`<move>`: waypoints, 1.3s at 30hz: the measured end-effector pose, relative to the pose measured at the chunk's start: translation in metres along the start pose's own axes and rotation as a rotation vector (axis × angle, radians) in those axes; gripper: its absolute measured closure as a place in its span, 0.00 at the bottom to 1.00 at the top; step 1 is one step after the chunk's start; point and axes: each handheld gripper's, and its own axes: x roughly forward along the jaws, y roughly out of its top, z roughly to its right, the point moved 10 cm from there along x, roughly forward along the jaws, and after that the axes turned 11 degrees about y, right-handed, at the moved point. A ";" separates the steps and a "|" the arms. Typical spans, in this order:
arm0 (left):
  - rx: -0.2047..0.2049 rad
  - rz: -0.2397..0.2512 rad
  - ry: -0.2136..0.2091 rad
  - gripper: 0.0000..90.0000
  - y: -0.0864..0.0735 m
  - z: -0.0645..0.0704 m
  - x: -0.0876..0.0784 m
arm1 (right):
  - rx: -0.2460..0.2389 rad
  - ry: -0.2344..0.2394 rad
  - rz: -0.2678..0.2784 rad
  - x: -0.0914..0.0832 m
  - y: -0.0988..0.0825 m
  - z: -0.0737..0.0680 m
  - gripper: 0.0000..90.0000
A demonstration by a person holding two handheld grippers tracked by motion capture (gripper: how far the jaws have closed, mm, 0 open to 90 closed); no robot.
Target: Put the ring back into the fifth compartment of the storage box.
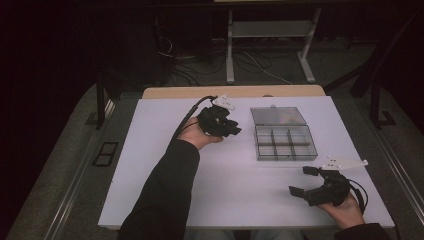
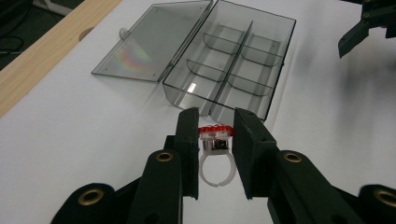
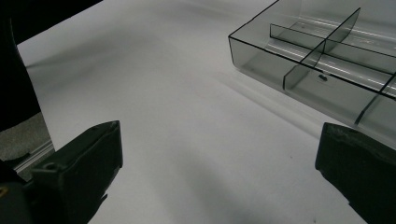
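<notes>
The left tongs [image 2: 212, 140] are clamped on a ring [image 2: 215, 151]: the two black jaws press on either side of its red-topped head, and the white open band hangs down between them, clear of the white surface [image 2: 70, 140]. In the high view the left tongs [image 1: 231, 129] sit above the middle of the surface [image 1: 165, 150], nearer its far edge than its near one, pointing toward the box [image 1: 286, 142] just beside them. The left hand [image 1: 197, 136] wraps the grip from below, a dark sleeve [image 1: 165, 195] running back to the near edge.

The box is clear grey plastic and lies open toward the far right part of the surface. Its lid [image 1: 277, 115] is folded flat on the surface on the side of the far edge, and its tray is split by thin walls into small compartments. In the left gripper view the tray [image 2: 231, 65] lies just beyond the jaw tips, with the lid [image 2: 154, 44] to its left.

The right tongs [image 1: 306, 181] rest near the near right corner with their jaws wide apart and nothing between them, held by the right hand [image 1: 345, 210]. In the right gripper view the right tongs [image 3: 219, 172] look across bare surface [image 3: 187, 116], with a corner of the box [image 3: 299, 65] at the upper right.
</notes>
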 end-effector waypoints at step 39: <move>-0.040 0.091 -0.081 0.79 0.049 0.035 0.073 | 0.000 0.003 0.017 -0.005 0.001 0.001 0.00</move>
